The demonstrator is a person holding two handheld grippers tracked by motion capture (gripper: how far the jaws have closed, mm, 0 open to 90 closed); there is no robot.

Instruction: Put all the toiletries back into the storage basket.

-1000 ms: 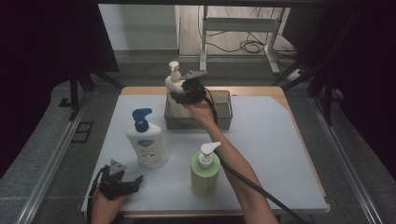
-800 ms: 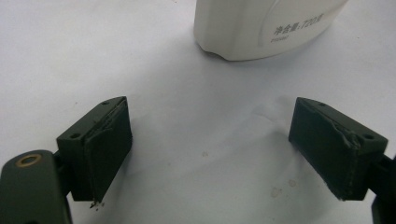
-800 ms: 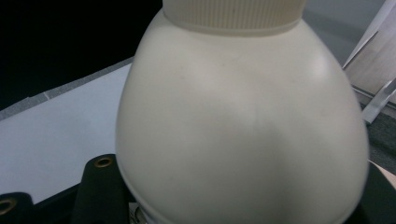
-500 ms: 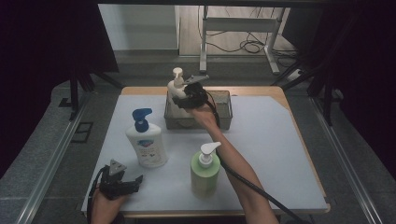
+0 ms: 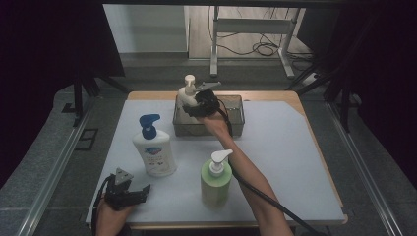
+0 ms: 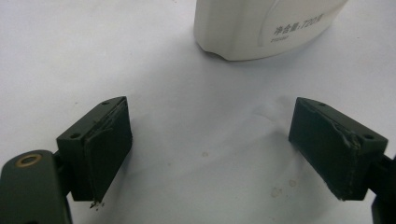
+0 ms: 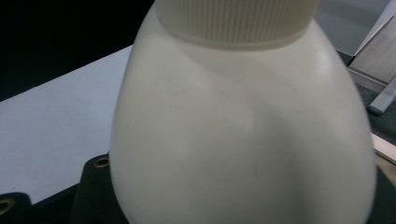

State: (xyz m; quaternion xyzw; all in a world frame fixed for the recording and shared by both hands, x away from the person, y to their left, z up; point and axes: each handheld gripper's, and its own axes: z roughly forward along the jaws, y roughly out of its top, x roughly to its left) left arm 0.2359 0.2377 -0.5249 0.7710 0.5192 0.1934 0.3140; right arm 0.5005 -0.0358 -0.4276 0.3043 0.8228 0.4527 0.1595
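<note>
Right claw [image 5: 196, 105] is closed on a cream pump bottle [image 5: 187, 94], held over the left end of the grey bin [image 5: 235, 114]. Left claw [image 5: 132, 192] is rested wide open and empty on the bench [image 5: 285, 152].

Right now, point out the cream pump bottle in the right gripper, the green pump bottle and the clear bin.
cream pump bottle [image 5: 187, 93], high view, shoulder.
green pump bottle [image 5: 216, 183], high view, body.
clear bin [image 5: 237, 120], high view, right wall.
</note>
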